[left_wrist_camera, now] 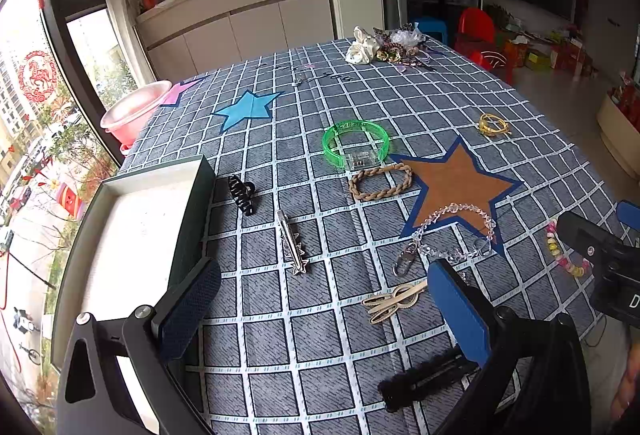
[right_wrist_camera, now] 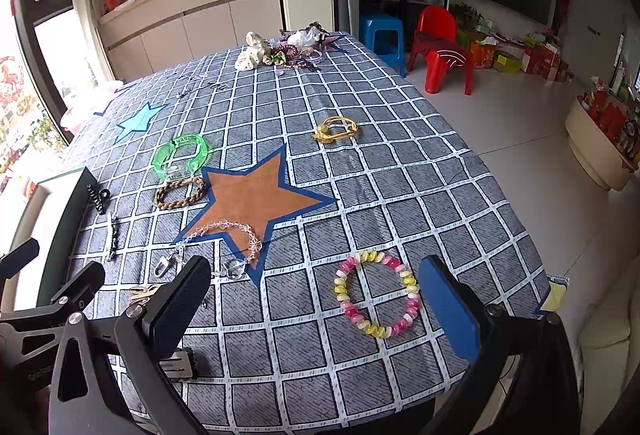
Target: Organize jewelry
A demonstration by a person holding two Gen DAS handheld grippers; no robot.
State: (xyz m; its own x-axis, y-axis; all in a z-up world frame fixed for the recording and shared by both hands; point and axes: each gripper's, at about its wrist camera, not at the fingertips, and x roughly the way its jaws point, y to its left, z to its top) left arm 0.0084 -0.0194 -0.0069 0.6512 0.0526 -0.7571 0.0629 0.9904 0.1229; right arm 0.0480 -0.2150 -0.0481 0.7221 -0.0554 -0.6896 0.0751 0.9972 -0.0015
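Jewelry lies spread on a checked tablecloth. In the left wrist view I see a green bangle (left_wrist_camera: 355, 143), a braided bracelet (left_wrist_camera: 380, 181), a clear bead chain (left_wrist_camera: 456, 231), a silver star clip (left_wrist_camera: 293, 247), a black claw clip (left_wrist_camera: 242, 193), a beige clip (left_wrist_camera: 394, 302), a black fuzzy clip (left_wrist_camera: 424, 383) and a gold bangle (left_wrist_camera: 493, 124). An open white-lined box (left_wrist_camera: 132, 235) stands at the left. My left gripper (left_wrist_camera: 324, 299) is open and empty above the cloth. My right gripper (right_wrist_camera: 316, 299) is open and empty, just over a pink-yellow bead bracelet (right_wrist_camera: 378, 293).
A heap of scrunchies and hair ties (left_wrist_camera: 386, 47) lies at the table's far edge. A pink basin (left_wrist_camera: 134, 111) sits beyond the far left corner. Star patches mark the cloth, brown (right_wrist_camera: 256, 195) and blue (left_wrist_camera: 248, 109). The table's right edge (right_wrist_camera: 520, 227) drops to the floor.
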